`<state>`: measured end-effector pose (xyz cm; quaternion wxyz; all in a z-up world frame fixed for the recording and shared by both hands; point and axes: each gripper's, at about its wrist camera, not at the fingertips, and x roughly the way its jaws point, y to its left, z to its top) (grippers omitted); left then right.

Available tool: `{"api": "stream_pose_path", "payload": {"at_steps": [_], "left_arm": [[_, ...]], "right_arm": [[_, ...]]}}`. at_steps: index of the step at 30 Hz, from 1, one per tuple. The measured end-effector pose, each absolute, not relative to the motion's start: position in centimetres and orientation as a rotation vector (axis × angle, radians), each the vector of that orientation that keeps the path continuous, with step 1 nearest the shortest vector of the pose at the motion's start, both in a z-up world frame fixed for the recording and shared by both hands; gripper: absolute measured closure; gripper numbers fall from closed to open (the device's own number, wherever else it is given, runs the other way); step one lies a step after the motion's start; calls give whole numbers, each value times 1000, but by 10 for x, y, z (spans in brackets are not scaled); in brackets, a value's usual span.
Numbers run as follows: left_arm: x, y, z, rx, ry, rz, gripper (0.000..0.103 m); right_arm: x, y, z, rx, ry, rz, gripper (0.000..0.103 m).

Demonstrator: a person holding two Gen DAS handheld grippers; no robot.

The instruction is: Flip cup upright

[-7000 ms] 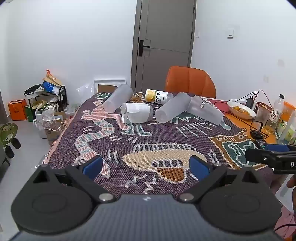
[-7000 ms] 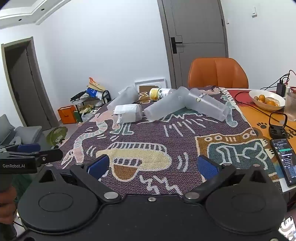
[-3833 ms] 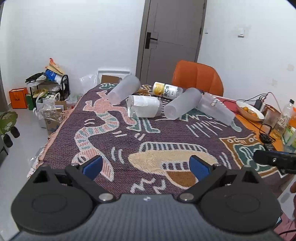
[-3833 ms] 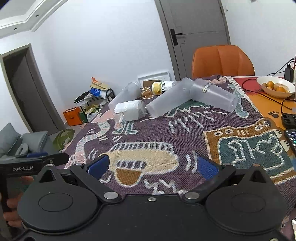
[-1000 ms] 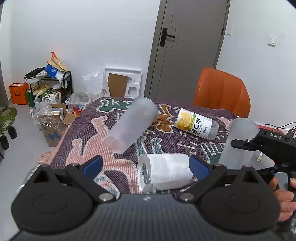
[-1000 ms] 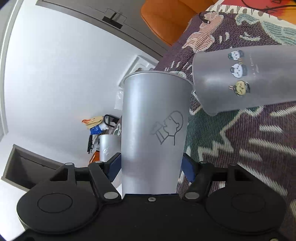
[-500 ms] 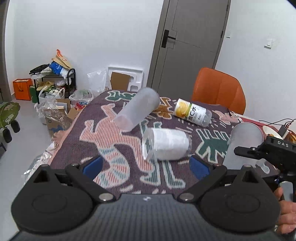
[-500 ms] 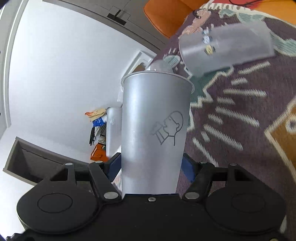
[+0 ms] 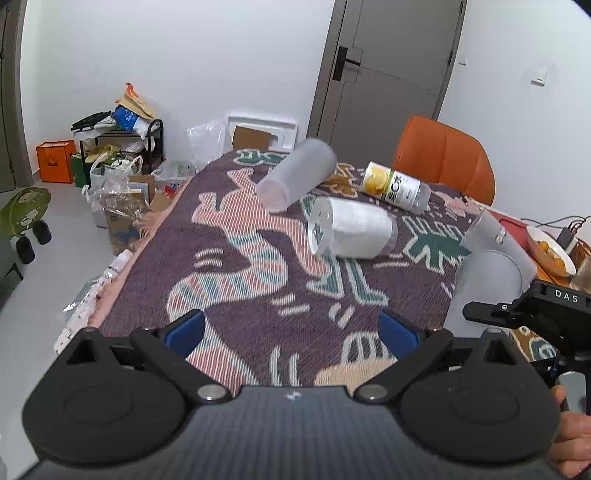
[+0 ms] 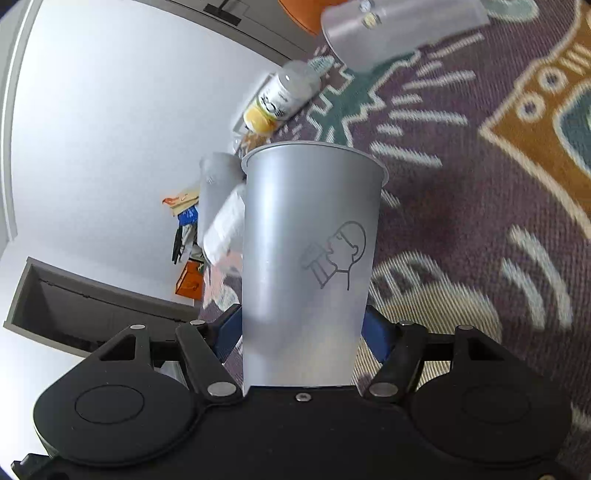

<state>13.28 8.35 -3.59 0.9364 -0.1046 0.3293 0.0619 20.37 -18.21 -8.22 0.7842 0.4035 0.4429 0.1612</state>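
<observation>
My right gripper (image 10: 301, 332) is shut on a frosted cup (image 10: 310, 258) with a drinking-man drawing, held near its base and lifted above the patterned cloth (image 10: 480, 206). In the left wrist view this cup (image 9: 487, 280) shows at the right, tilted with its base toward me, beside the right gripper's black body (image 9: 532, 310). My left gripper (image 9: 291, 330) is open and empty above the near part of the cloth (image 9: 236, 280). Two frosted cups (image 9: 295, 181) (image 10: 399, 29) and a paper-wrapped cup (image 9: 351, 232) lie on their sides.
A bottle with a lemon label (image 9: 397, 186) lies behind the wrapped cup. An orange chair (image 9: 443, 162) stands at the far end. A bowl of fruit (image 9: 550, 251) and cables sit at the right edge. Bags and boxes (image 9: 110, 177) clutter the floor left.
My right gripper has rolled further with the held cup and swung it over the cloth. My left gripper has pulled back, so the lying cups look farther away.
</observation>
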Motion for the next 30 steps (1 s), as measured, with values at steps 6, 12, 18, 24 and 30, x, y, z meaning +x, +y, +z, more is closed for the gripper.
{"api": "stream_pose_path", "payload": {"at_steps": [6, 12, 18, 24, 30], "left_arm": [[126, 81, -44, -200, 695, 118, 4], [126, 73, -41, -186, 691, 100, 4], [137, 52, -31, -153, 682, 59, 4], [150, 17, -25, -83, 683, -30, 4], [167, -17, -24, -29, 704, -108, 4]], "right_arm": [[187, -176, -98, 890, 990, 360, 31], [172, -187, -81, 837, 925, 364, 12], [163, -209, -61, 762, 844, 372, 11], [159, -235, -57, 694, 786, 347, 13], [154, -264, -62, 665, 761, 327, 25]]}}
